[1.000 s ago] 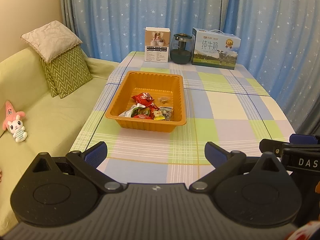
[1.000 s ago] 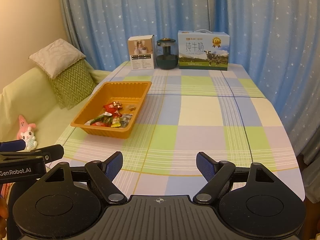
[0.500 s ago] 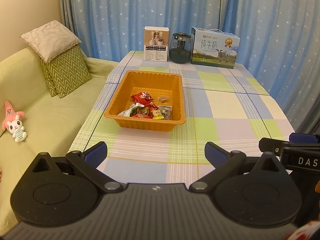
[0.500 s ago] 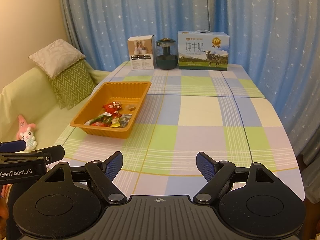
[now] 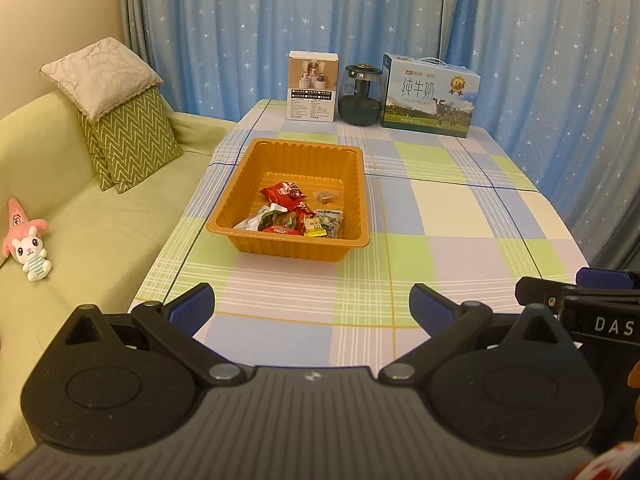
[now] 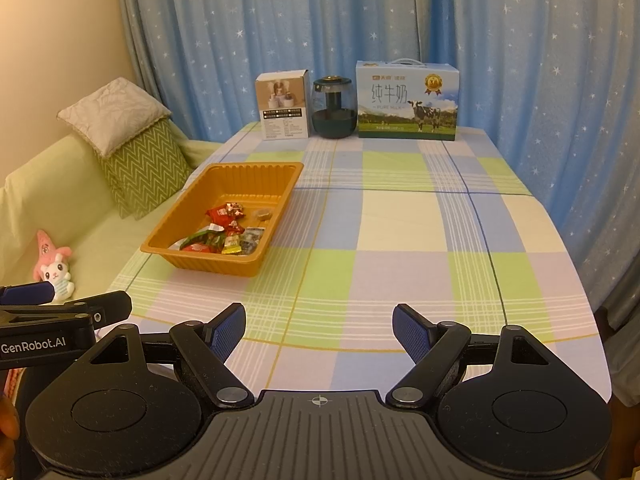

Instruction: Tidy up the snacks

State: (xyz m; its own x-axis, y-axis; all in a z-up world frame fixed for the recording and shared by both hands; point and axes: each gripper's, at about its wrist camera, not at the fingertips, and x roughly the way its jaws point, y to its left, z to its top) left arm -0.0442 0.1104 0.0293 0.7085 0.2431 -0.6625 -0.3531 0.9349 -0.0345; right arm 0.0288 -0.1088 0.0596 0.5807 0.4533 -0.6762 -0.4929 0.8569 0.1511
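Observation:
An orange plastic tray (image 5: 356, 188) stands on the left half of the checked table (image 5: 440, 208). It also shows in the right wrist view (image 6: 192, 196). Several wrapped snacks (image 5: 294, 214) lie in its near end; they also show in the right wrist view (image 6: 224, 232). My left gripper (image 5: 312, 308) is open and empty above the table's near edge, well short of the tray. My right gripper (image 6: 319, 326) is open and empty above the near edge, to the right of the tray.
At the table's far edge stand a white carton (image 5: 313, 86), a dark glass jar (image 5: 360, 96) and a milk box (image 5: 430, 96). A green sofa (image 5: 80, 232) with cushions (image 5: 128, 144) and a plush toy (image 5: 28, 240) lies left. Blue curtains hang behind.
Both grippers have drawn back and shifted very slightly; the tray looks a little farther off. Jaws stay open and nothing on the table has moved.

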